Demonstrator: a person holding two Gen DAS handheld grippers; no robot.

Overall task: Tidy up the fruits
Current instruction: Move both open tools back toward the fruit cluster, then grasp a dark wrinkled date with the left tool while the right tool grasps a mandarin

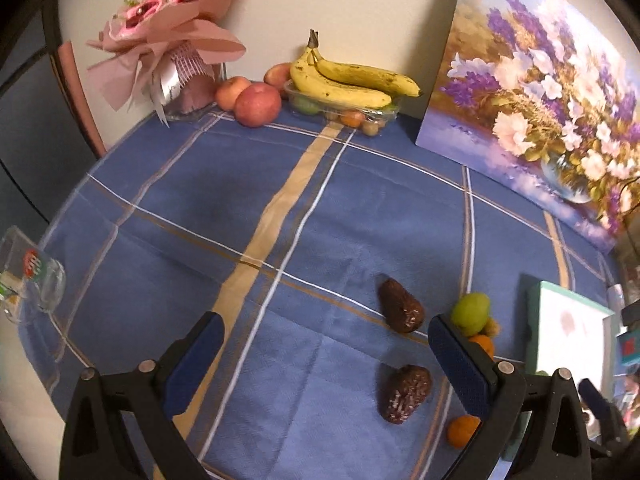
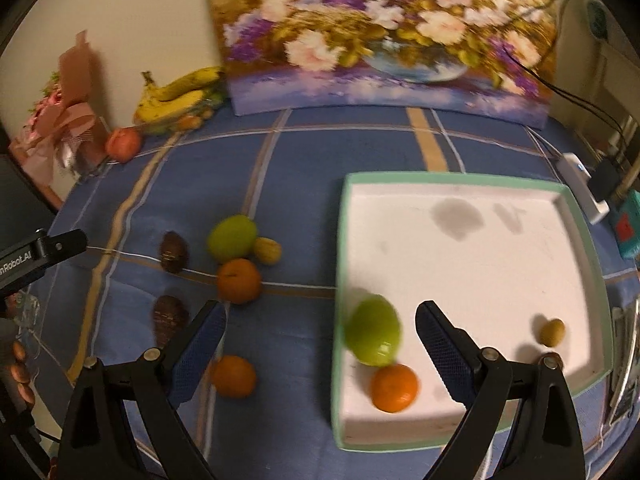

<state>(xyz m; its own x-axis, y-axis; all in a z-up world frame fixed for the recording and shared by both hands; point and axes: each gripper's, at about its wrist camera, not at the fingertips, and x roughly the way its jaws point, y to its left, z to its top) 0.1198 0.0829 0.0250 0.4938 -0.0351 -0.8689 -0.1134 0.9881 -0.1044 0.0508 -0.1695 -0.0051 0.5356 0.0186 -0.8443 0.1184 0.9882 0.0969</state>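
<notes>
At the far left of the right wrist view, a pink wrapped bouquet [image 2: 60, 120] stands against the wall, with a red apple [image 2: 123, 144] just beside it and a bunch of bananas [image 2: 176, 98] further along. The left gripper [image 1: 324, 340] hangs with its jaws spread wide and nothing between them; in its own view a dark brown fruit [image 1: 401, 311] and a second dark brown fruit [image 1: 406, 393] lie on the blue checked tablecloth [image 1: 200, 208] ahead of its right finger. Next, loose on the cloth, sit a green fruit [image 2: 232, 237], a small yellow fruit [image 2: 267, 251] touching it, an orange [image 2: 239, 281] just below them, and another orange [image 2: 233, 376] nearer the camera. The right gripper [image 2: 320, 328] is also wide open and empty, poised over the near left corner of the white tray [image 2: 460, 178] with the green rim. Inside that tray lie a blurred green fruit [image 2: 374, 330], an orange [image 2: 394, 387] touching it, and, well apart toward the right wall, a small olive-brown fruit [image 2: 553, 332]. A flower painting [image 2: 384, 36] leans against the wall behind.
</notes>
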